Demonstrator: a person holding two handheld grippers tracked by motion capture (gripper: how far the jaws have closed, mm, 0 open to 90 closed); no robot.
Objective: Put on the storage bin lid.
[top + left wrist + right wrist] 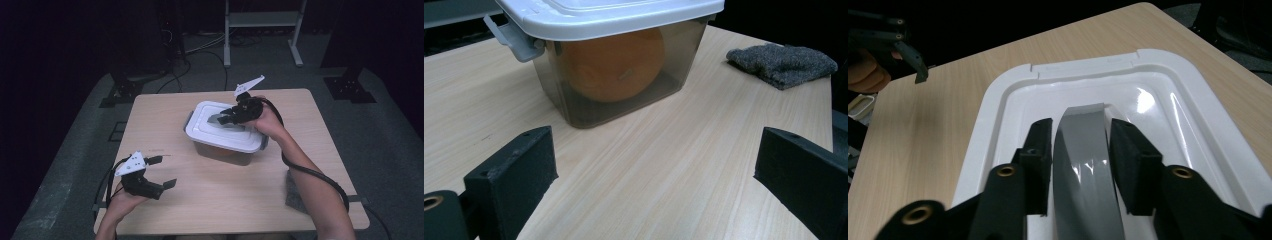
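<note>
Light wood-grain counter (220, 200) with rounded corners, seen from above on a grey carpeted floor (390, 140). A smoky translucent box (222, 150) with a white lid (200, 131) stood directly on it, slightly far of centre. A dark grey folded cloth (295, 192) lay flat at the near right edge, well apart from the box.
</note>
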